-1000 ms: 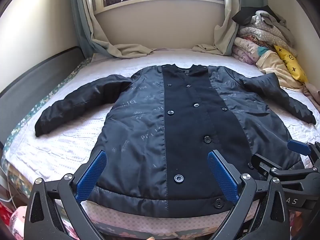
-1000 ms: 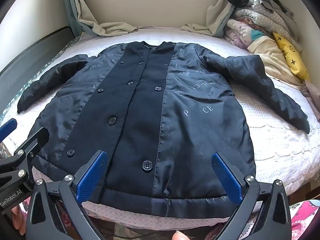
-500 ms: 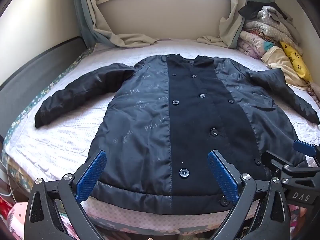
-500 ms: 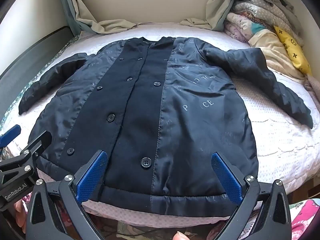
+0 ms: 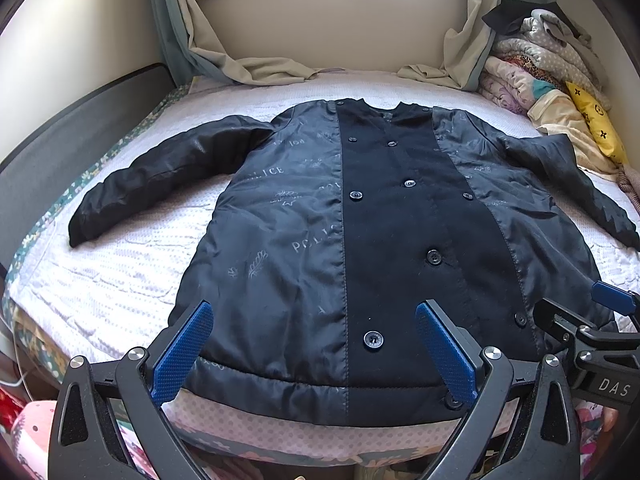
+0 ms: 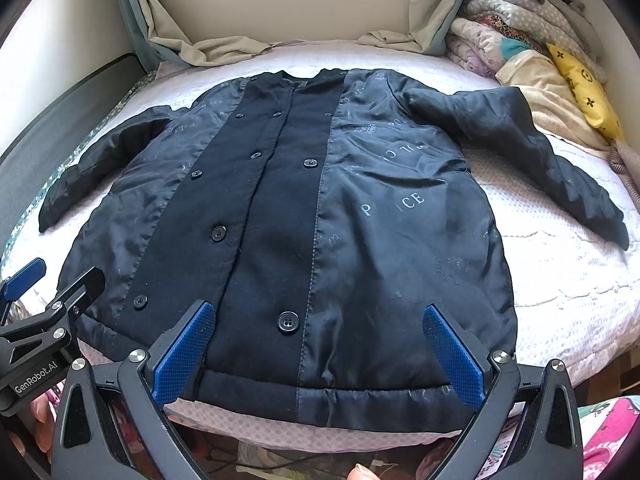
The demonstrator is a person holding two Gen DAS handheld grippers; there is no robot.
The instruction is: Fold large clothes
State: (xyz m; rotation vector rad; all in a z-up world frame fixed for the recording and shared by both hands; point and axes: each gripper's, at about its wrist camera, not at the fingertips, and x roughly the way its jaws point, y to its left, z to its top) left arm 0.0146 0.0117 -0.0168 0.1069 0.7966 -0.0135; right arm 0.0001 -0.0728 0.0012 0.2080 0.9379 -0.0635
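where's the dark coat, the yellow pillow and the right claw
dark navy buttoned coat (image 5: 372, 240), left wrist view, on its black front panel
yellow patterned pillow (image 6: 586, 92), right wrist view, on its middle
right claw (image 6: 318, 354), right wrist view, midway between its blue fingertips

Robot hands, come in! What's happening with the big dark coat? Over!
Left gripper open, right gripper open, both at the hem. Dark navy buttoned coat flat on white quilted bed, sleeves spread. Nothing in the way.

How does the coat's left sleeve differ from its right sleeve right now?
In the left wrist view, the left sleeve lies smooth and gently curved on bare bedspread; the right sleeve looks more rumpled and starts beside the yellow pillow. Both are dark, spread outward and unfolded.
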